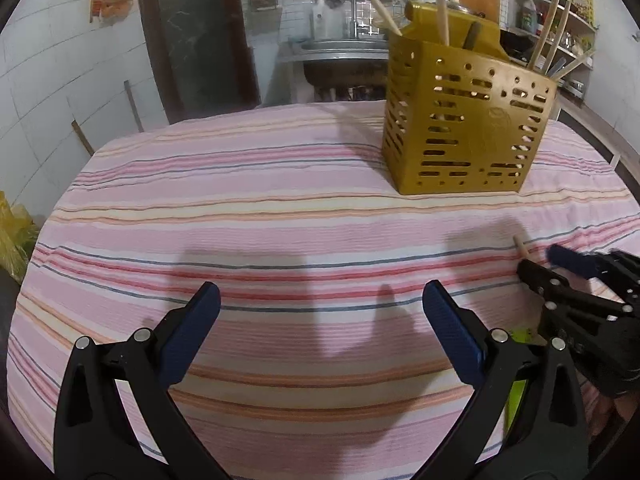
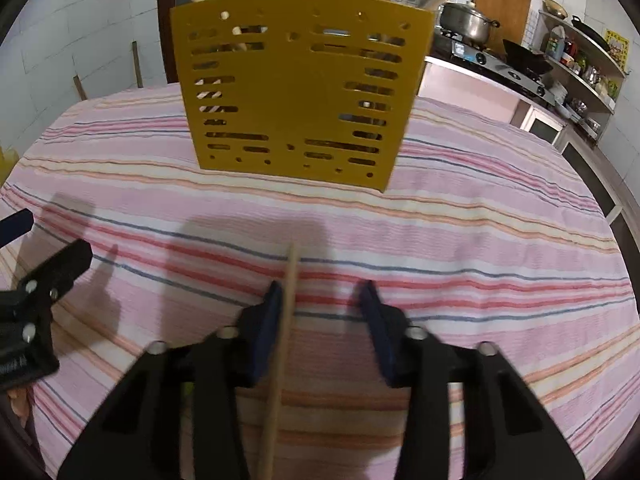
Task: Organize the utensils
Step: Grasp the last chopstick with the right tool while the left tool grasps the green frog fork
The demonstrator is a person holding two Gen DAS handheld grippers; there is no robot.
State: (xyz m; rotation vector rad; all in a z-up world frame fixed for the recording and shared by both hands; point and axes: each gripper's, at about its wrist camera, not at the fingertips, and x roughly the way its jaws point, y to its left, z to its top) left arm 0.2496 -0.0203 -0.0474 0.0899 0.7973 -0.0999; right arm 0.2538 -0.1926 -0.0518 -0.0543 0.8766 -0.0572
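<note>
Your right gripper [image 2: 322,300]: 2 blue-padded fingers [image 2: 269,328] part-way apart, not clamped. The thin pale wooden stick [image 2: 285,320] lies between them, hard against the left pad, clear gap to the right pad. Its long axis runs along the fingers, tip pointing ahead toward the mustard-yellow perforated plastic utensil holder [image 2: 296,92], which stands upright just beyond on the pink striped tablecloth [image 2: 480,240]. Right hand is the nearer one by far. Your left gripper [image 1: 322,306] sits wide apart and empty, stick off to its right.
</note>
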